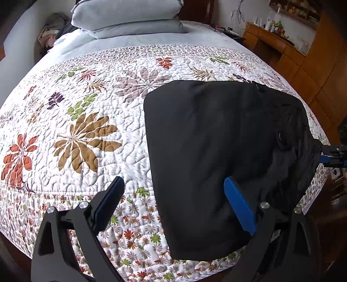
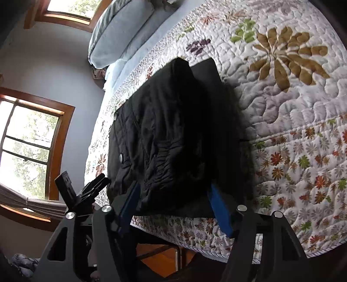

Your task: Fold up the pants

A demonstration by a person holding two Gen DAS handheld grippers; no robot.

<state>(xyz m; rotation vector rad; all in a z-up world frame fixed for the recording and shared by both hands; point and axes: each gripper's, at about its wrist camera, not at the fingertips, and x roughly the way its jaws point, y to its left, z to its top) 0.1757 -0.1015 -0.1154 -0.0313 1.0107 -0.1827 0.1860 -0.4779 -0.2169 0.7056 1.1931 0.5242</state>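
Observation:
Black pants (image 1: 212, 147) lie folded in a rough rectangle on the floral quilt, near the bed's front right corner. My left gripper (image 1: 173, 191) is open; its left finger is over bare quilt and its right finger (image 1: 236, 204) rests over the pants' near part. My right gripper (image 2: 173, 197) is open at the pants' (image 2: 169, 134) waistband end, its blue fingers (image 2: 219, 208) standing on either side of the cloth edge. The right gripper's tip also shows in the left wrist view (image 1: 331, 156) at the pants' right edge.
The quilt (image 1: 86, 121) covers the bed. Stacked grey pillows (image 1: 128, 15) lie at the head. A wooden desk and cabinets (image 1: 282, 45) stand to the right. Windows (image 2: 28, 138) are on the wall beyond the bed. The bed's edge (image 2: 195, 240) drops off below the right gripper.

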